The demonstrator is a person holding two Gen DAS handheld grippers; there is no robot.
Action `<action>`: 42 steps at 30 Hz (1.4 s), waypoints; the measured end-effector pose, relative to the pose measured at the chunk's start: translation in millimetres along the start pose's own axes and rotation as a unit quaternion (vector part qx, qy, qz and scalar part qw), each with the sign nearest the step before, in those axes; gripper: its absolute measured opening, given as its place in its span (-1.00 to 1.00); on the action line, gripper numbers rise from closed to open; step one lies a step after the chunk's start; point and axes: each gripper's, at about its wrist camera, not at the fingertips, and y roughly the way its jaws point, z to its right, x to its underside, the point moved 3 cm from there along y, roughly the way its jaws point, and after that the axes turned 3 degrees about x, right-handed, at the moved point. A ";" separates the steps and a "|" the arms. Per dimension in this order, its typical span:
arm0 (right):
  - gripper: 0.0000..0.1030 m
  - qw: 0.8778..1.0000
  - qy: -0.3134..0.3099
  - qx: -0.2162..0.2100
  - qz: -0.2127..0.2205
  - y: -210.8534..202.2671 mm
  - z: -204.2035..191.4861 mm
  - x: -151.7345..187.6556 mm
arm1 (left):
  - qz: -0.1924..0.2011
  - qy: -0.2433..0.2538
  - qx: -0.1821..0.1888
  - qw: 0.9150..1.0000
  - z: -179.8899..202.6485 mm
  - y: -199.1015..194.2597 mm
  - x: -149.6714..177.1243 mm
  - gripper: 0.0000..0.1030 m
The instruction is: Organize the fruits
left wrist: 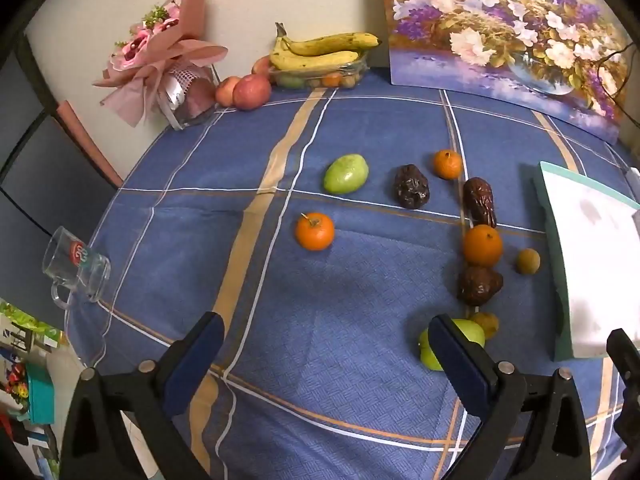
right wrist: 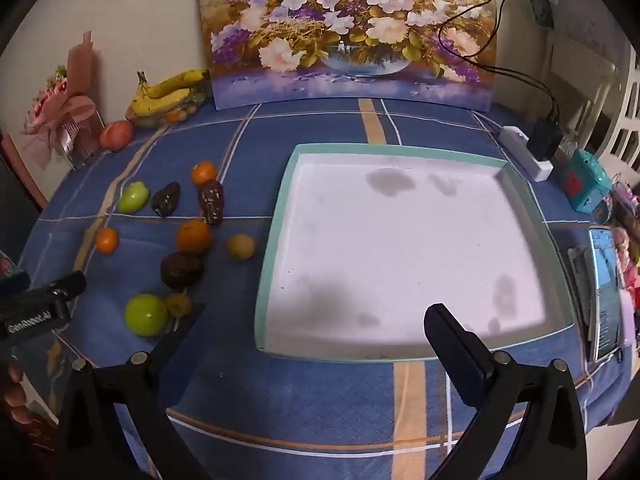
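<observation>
Ten or so loose fruits: scattered on the blue checked desk (left wrist: 360, 380), all left of the tray (right wrist: 276, 216), none in it yet
Oranges: three, one big (left wrist: 482, 245), two small (left wrist: 314, 231) (left wrist: 448, 164); firm and round, I'd guess they roll if nudged, so pinch across the widest part
Green fruits: one oval (left wrist: 345, 173) mid-desk, one round (right wrist: 145, 314) near the front edge; glossy skin, probably a bit slippery, so squeeze across the middle
Dark wrinkly fruits: three (left wrist: 411, 186) (left wrist: 479, 201) (left wrist: 479, 285), look dried and soft; light, likely squashy, so go gentle along the short axis
Small yellow-brown fruits: one (left wrist: 527, 261) sits alone near the tray, another (right wrist: 178, 304) is touching the round green one; tiny, easy to miss or flick away
Tray: white inside with grey smudges, teal rim, nothing in it
Left gripper (left wrist: 324, 344): jaws spread wide, holding nothing, hanging over bare cloth with the round green fruit just behind its right pad
Right gripper (right wrist: 316, 320): also spread wide and unloaded, over the near rim of the tray
Back of desk: bananas (left wrist: 320, 50) on a clear box of fruit, apples (left wrist: 251, 91) beside it, looks like it's already sorted
</observation>
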 end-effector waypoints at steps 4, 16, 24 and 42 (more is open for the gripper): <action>1.00 1.000 0.012 -0.005 0.006 -3.1 0.0 -2.4 | 0.013 0.004 0.001 1.000 3.5 -5.5 -3.5 1.00; 1.00 1.000 0.014 0.001 -0.001 0.8 8.1 -3.4 | 0.016 0.016 0.001 1.000 6.7 -6.3 -2.9 1.00; 1.00 1.000 0.013 0.002 -0.001 1.1 9.6 -3.4 | 0.017 0.022 0.002 1.000 9.2 -6.2 -1.7 1.00; 1.00 1.000 0.014 0.003 -0.001 1.9 10.0 -2.7 | 0.018 0.023 0.002 1.000 9.9 -5.9 -1.1 1.00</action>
